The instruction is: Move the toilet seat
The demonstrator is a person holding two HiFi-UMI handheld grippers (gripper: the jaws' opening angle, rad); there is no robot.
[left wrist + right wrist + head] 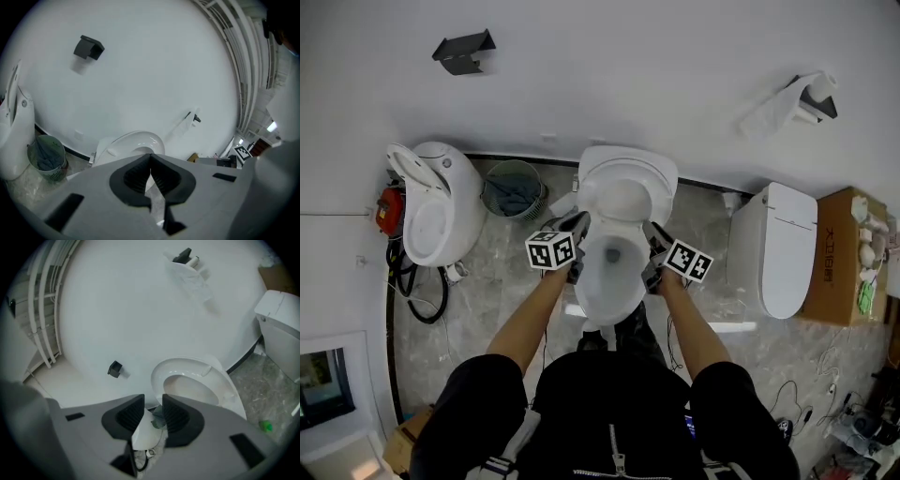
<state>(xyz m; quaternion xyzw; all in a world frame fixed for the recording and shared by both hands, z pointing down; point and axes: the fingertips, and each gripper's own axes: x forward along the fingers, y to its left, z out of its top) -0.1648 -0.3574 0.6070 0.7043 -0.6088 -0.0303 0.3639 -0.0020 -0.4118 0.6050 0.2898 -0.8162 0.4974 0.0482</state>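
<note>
In the head view, the middle white toilet has its seat [625,199] standing up against the lid behind it, and the bowl [609,277] lies uncovered below. My left gripper [578,225] hovers at the bowl's left side with its jaws shut and nothing in them. At the bowl's right side, my right gripper [657,232] has a gap between its jaws, and they hold nothing. The left gripper view puts the left gripper [150,157] below the raised seat [136,143]. The right gripper [153,401] shows with the seat ring [192,380] just beyond it.
A second white toilet [431,206] with a black cable stands at the left, beside a round basket [514,187]. Another closed toilet [783,248] and a cardboard box [844,253] stand at the right. On the wall hang a black holder [464,52] and a paper holder [806,98].
</note>
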